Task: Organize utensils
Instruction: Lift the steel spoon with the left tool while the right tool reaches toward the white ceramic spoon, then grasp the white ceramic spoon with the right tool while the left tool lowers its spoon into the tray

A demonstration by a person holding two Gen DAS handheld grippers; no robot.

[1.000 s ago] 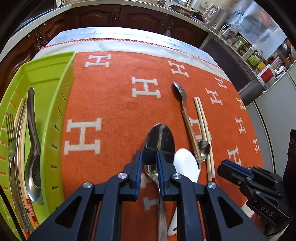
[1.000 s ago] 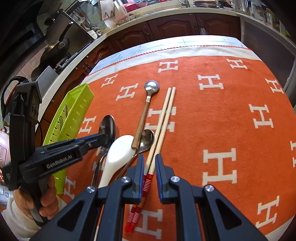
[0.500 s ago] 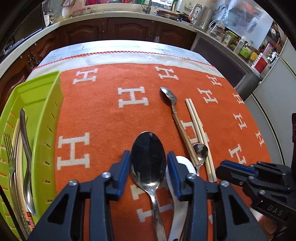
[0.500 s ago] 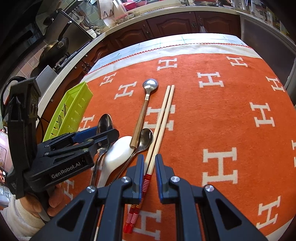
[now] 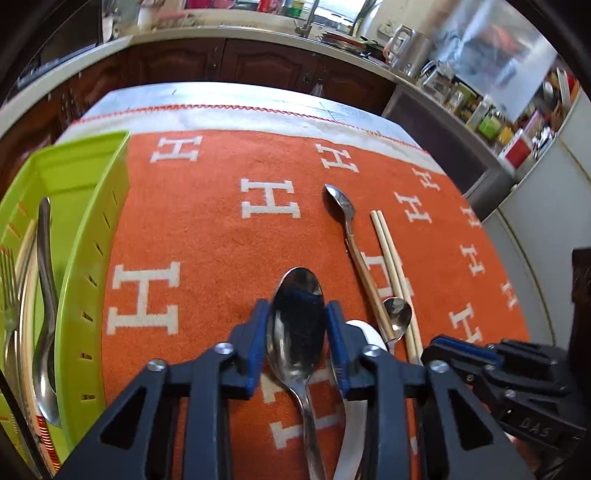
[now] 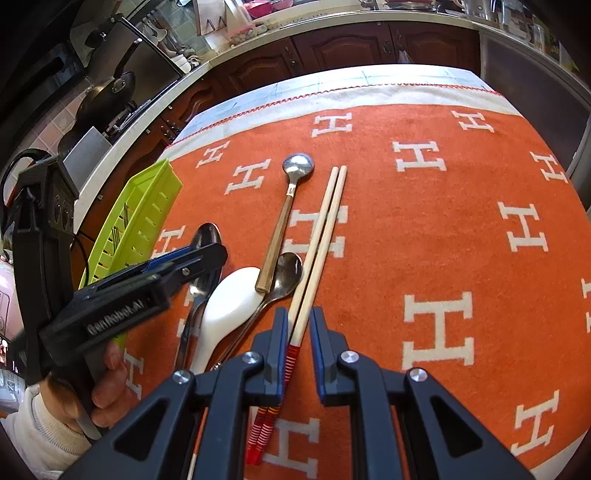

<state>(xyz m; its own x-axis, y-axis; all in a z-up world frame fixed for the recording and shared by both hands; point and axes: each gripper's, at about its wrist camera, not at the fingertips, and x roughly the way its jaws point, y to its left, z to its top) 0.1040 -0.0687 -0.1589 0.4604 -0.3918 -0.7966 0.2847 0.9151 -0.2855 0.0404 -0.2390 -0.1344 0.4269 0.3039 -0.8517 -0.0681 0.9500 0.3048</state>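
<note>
Blue-padded, our left gripper [image 5: 297,334] stands apart around the bowl of a large steel spoon [image 5: 295,314] lying on the orange cloth [image 5: 207,236]. Our right gripper [image 6: 298,343] is parted astride a pair of chopsticks [image 6: 321,236], not pinching them. Just beside lie a white ceramic spoon [image 6: 229,295] and two smaller spoons. Left of us, the green tray [image 5: 92,236] holds a fork [image 5: 9,295] and spoon.

place: home kitchen
clues: dark wood cupboards [image 5: 229,66], sink tap [image 5: 308,16], pan on stove [image 6: 107,96], big metal pot [image 5: 410,48], jars [image 5: 487,122]
</note>
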